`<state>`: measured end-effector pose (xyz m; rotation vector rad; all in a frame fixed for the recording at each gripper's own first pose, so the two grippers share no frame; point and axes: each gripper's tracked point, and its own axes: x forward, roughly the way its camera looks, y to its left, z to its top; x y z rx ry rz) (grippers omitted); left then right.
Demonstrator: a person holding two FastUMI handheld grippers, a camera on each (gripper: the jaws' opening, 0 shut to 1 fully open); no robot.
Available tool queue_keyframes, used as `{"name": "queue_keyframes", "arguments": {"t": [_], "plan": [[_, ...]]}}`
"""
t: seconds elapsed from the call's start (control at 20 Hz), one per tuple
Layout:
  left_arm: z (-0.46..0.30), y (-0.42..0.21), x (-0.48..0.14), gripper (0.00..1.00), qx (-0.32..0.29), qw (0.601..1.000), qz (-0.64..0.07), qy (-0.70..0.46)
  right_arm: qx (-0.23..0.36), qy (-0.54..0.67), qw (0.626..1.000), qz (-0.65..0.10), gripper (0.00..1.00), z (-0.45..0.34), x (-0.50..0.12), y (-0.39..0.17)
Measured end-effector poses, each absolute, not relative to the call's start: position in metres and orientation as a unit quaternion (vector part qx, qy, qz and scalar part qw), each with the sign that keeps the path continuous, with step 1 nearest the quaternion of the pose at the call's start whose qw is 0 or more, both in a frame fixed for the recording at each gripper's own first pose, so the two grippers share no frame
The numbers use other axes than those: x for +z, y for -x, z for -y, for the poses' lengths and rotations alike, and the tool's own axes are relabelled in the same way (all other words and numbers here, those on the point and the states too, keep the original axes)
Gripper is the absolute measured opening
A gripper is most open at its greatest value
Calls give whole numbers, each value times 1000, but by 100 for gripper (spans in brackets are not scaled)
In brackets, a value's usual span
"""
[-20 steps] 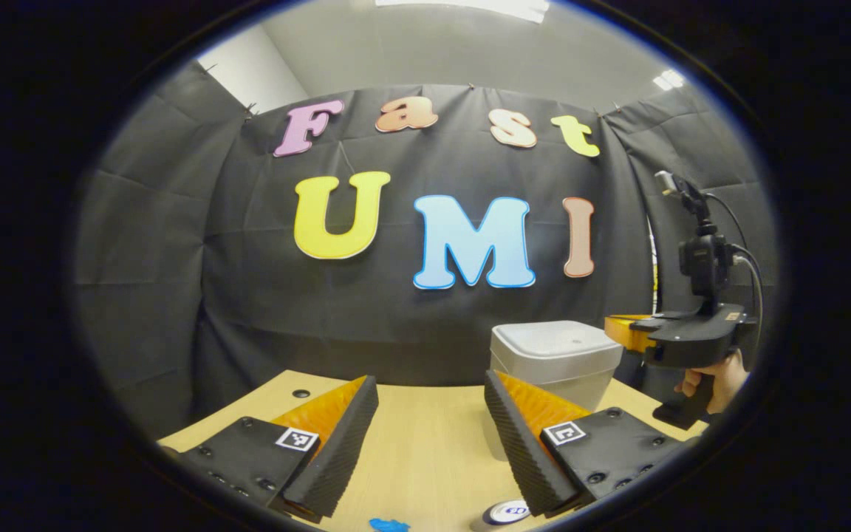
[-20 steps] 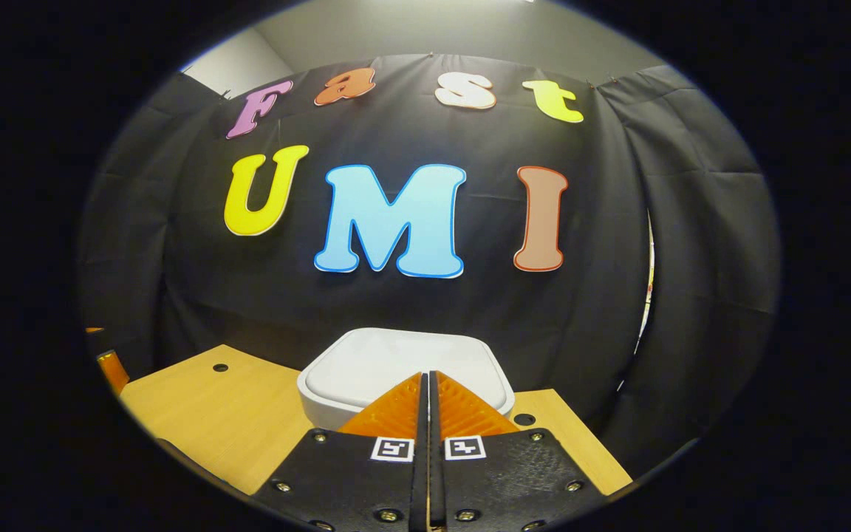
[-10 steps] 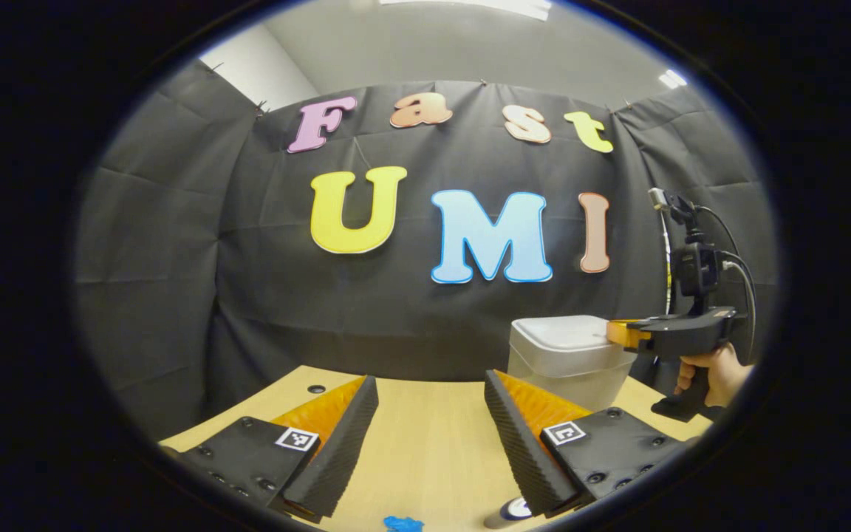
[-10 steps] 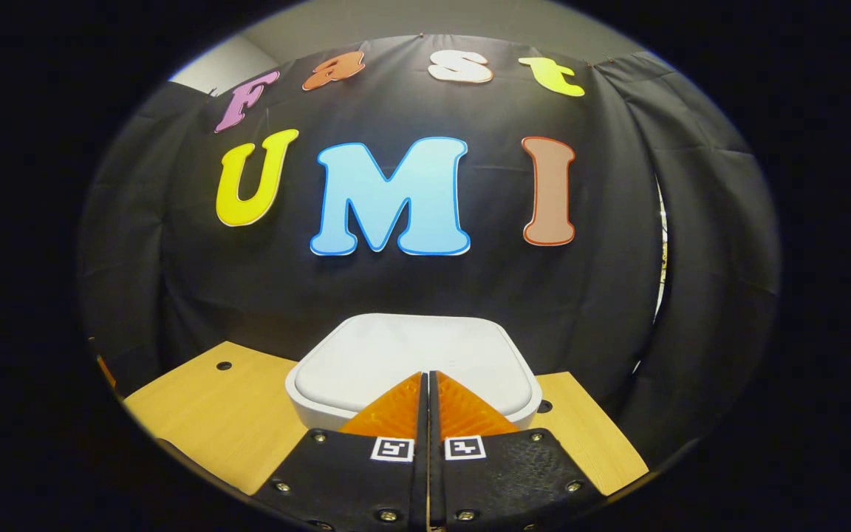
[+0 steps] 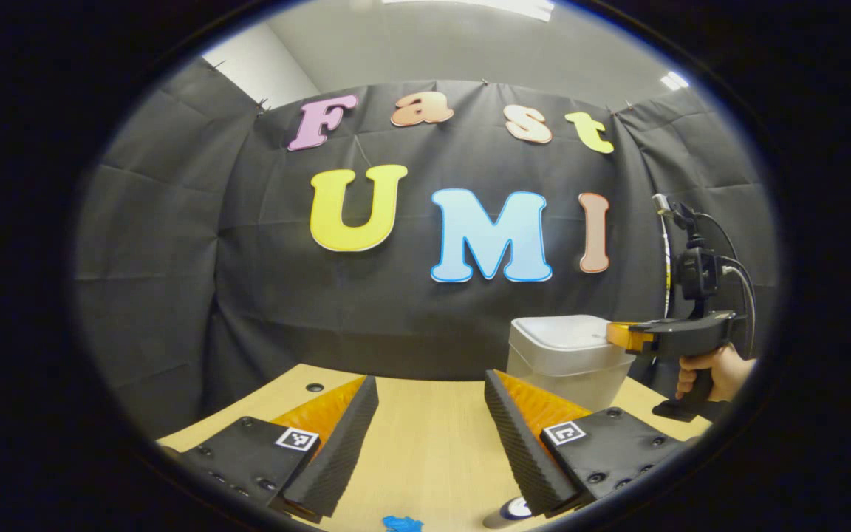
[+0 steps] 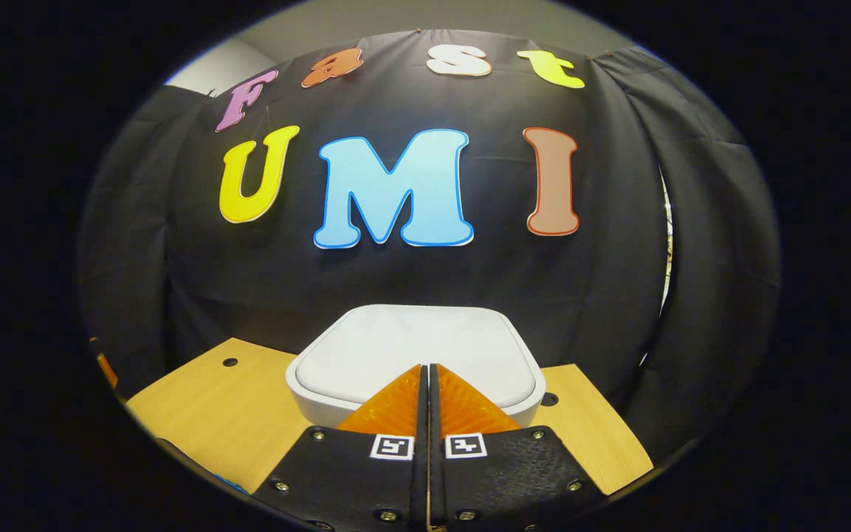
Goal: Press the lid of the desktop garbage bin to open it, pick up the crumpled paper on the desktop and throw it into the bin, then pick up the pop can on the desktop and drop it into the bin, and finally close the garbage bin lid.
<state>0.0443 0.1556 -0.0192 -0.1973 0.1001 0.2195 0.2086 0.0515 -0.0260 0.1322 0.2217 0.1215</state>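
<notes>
Bin (image 6: 414, 355) is seen standing at the far edge of the wooden desk (image 6: 204, 414), against the black cloth wall, with its pale lid (image 6: 411, 343) down and flat. In the right gripper view, the right gripper (image 6: 425, 373) is held low over the near edge of the lid, its two fingers pressed together with only a thin seam between them and nothing held; whether the tips actually touch the lid cannot be told. From the left gripper view, the same gripper (image 5: 617, 334) is seen at the right, level with the top of the bin (image 5: 569, 358), its tip over the lid's right edge, with a hand (image 5: 717, 369) wrapped round its grip and a cable looping behind it.

Left gripper (image 5: 431, 388) is held above the desk (image 5: 425, 443), well apart from the bin, its fingers spread wide with bare desktop between them and nothing gripped. At the bottom edge of that view, a scrap of blue crumpled paper (image 5: 402, 524) is partly seen, and just beside the right finger the top of a can (image 5: 515, 508) is partly seen.
</notes>
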Motion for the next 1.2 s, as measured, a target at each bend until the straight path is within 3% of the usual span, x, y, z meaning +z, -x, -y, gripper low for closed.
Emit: {"name": "queue_keyframes", "arguments": {"t": [0.1,0.15,0.2,0.4,0.45,0.55,0.65,0.7,0.8,1.05,1.1,1.2], "plan": [[-157,-41,-21,95,111,988,-52,96,49,-50,992,-103,1,-51,-24,-209],[-157,-36,-21,100,113,988,-51,97,45,-47,992,-106,1,-51,-23,-210],[-159,-34,-19,90,115,987,-50,99,44,-49,992,-110,1,-51,-22,-211],[-168,-24,-16,99,125,985,-45,106,47,-79,988,-126,1,-47,-16,-213],[-169,-21,-19,99,127,985,-46,107,43,-85,987,-127,1,-43,-15,-213],[-174,-14,-19,90,134,984,-48,106,37,-92,988,-116,1,-39,-7,-211],[-179,-12,-23,95,140,983,-51,107,30,-93,991,-92,1,-35,8,-209],[-180,-11,-24,90,142,983,-53,109,28,-91,992,-84,1,-34,14,-208],[-181,-12,-27,95,142,982,-56,114,25,-89,993,-76,1,-33,19,-205],[-180,-17,-30,90,141,981,-57,119,20,-82,994,-73,1,-27,20,-199],[-179,-18,-30,100,141,981,-58,121,20,-79,994,-74,1,-26,20,-197],[-179,-20,-34,93,141,981,-60,121,23,-78,994,-74,1,-26,20,-191]]}}
